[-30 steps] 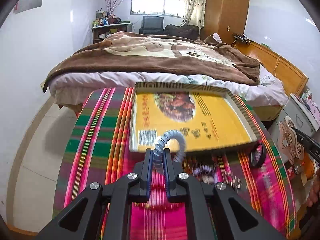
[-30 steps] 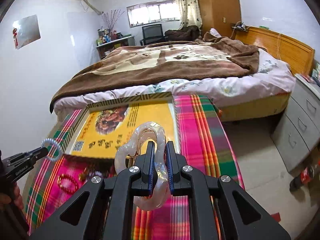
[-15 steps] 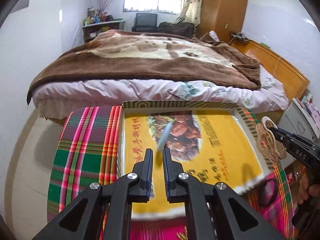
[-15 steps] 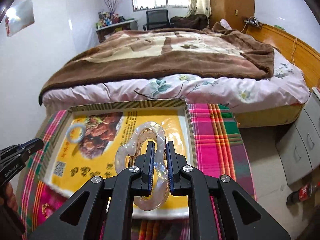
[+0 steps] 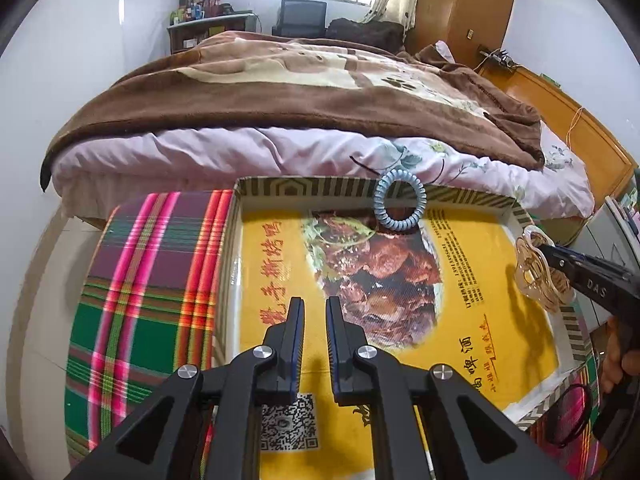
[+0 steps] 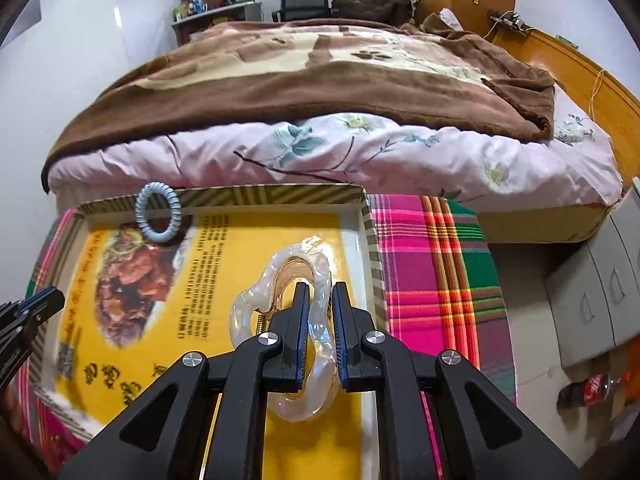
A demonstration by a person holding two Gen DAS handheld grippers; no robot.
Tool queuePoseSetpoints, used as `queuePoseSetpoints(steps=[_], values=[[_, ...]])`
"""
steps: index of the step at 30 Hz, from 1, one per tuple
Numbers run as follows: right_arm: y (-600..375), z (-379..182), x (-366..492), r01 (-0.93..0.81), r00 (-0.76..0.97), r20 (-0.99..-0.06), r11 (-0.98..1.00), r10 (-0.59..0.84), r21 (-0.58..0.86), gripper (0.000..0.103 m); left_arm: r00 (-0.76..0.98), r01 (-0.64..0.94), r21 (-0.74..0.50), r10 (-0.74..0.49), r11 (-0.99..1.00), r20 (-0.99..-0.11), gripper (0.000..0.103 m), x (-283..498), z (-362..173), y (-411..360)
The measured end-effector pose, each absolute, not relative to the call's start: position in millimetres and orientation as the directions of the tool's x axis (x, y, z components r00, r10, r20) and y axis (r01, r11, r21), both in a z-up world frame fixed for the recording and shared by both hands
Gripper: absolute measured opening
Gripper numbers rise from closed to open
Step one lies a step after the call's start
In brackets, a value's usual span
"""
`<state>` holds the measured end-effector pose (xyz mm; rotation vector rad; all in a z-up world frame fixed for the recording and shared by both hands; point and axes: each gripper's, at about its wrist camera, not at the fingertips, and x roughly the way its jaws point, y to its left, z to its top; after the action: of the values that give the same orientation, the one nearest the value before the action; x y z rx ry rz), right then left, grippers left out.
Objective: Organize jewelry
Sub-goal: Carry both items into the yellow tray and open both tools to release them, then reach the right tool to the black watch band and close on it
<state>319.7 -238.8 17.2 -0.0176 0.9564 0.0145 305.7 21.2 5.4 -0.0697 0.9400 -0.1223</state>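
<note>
Far left we see bare floor (image 5: 36, 320), then the plaid cloth (image 5: 152, 280) running up to the left wall of the shallow yellow tray (image 5: 236, 216). Our left gripper (image 5: 313, 308) sits over the tray's near-left part, jaws near-closed with just a slim gap and nothing between them; open tray floor all round it. The blue spiral hair tie (image 5: 399, 201) stands on edge, leaning on the tray's far wall left of centre, close to the bed (image 6: 360, 148) edge behind. Most of the tray floor between hair tie and grippers is free. Our right gripper (image 6: 319, 308) is clamped on the clear hair claw clip (image 6: 298, 280), gripping one side of its loop, held above the tray's right half near the right wall (image 6: 370, 232); we cannot tell if the clip touches the floor. Right of that wall we get a strip of plaid, then open floor, grey drawers (image 6: 596, 292) and a cola bottle (image 6: 592, 388) lying down. A dark ring (image 5: 570, 416) lies on the cloth by the tray's near-right corner.
</note>
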Motion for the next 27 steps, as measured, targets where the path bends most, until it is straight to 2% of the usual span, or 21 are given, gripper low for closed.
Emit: queuePoseSetpoints(steps=[9,10,12,14,16,20,23,27], values=[[-237,7,337,-0.007,0.538,-0.843,1.000,-0.020,-0.028,0.012,0.565,0.057,-0.097,-0.112,0.994,-0.817,0.013,316,-7,25],[-237,7,339,-0.007,0.535,-0.845,0.999,-0.024,-0.033,0.012,0.565,0.057,-0.099,-0.114,0.993,-0.817,0.015,317,-7,25],[-235,6,341,-0.001,0.528,-0.849,0.999,-0.031,-0.037,0.012,0.564,0.056,-0.098,-0.113,0.994,-0.818,0.032,316,-7,25],[-235,6,342,0.001,0.525,-0.851,0.999,-0.030,-0.035,0.018,0.568,0.060,-0.102,-0.118,0.993,-0.814,0.041,314,-6,25],[-235,6,341,0.001,0.525,-0.851,1.000,-0.023,-0.026,0.022,0.570,0.057,-0.111,-0.124,0.992,-0.812,0.043,313,-4,26],[-236,13,335,0.007,0.548,-0.836,1.000,-0.021,-0.021,0.044,0.573,0.049,-0.105,-0.114,0.993,-0.812,0.046,307,0,30],[-235,23,326,0.001,0.568,-0.823,1.000,-0.001,0.000,0.045,0.586,0.053,-0.106,-0.117,0.993,-0.802,0.054,301,6,31],[-233,38,306,-0.008,0.602,-0.798,1.000,0.014,0.011,0.046,0.600,0.054,-0.112,-0.122,0.992,-0.791,0.055,285,19,31]])
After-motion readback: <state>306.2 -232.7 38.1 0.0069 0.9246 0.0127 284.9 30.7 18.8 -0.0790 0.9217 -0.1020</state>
